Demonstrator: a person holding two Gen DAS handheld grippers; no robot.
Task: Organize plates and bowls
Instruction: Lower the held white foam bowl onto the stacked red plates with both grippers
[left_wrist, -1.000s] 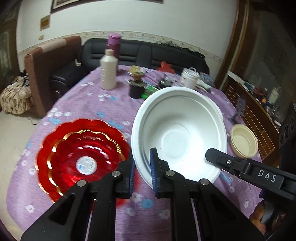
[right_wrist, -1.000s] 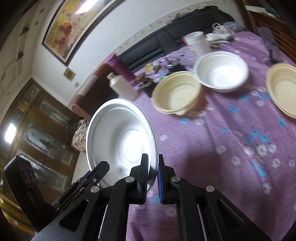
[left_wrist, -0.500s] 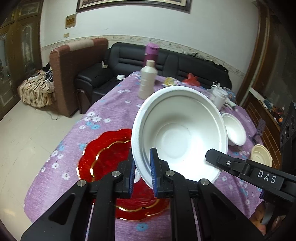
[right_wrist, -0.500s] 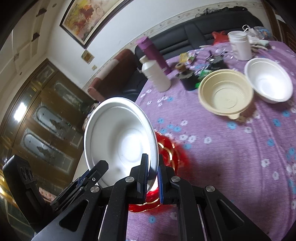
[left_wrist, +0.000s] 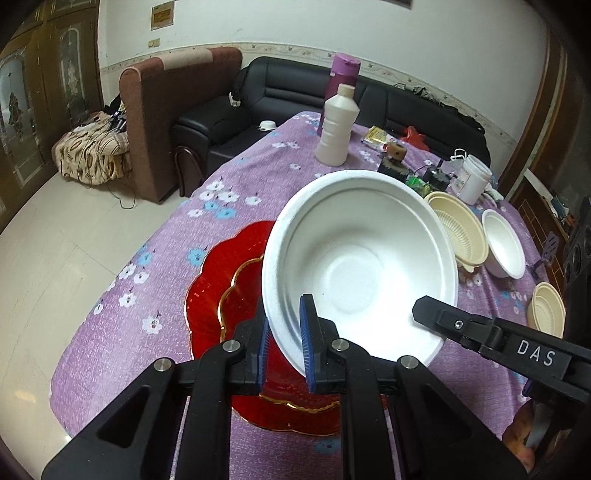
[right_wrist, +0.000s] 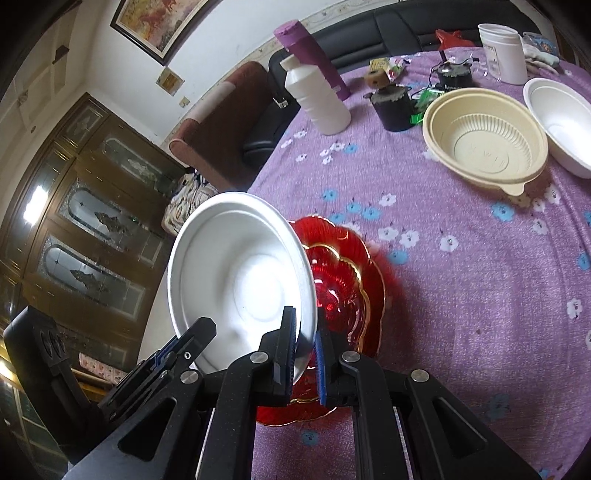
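White bowl (left_wrist: 360, 266) is clamped at its rim by the left claw (left_wrist: 286, 350) at 6 o'clock and by the right claw (right_wrist: 306, 350), and is held tilted above the red plate (left_wrist: 218, 295) on the table (left_wrist: 166, 295). A cream bowl (right_wrist: 484, 140) and a smaller white bowl (right_wrist: 561, 118) are seen touching at 2 o'clock, beyond a white bottle (left_wrist: 336, 129).

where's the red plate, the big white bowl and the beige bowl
red plate (left_wrist: 221, 280), left wrist view, on its bare left rim
white bowl (left_wrist: 354, 266), left wrist view, on its inner floor
beige bowl (right_wrist: 484, 147), right wrist view, on its ribbed inner base
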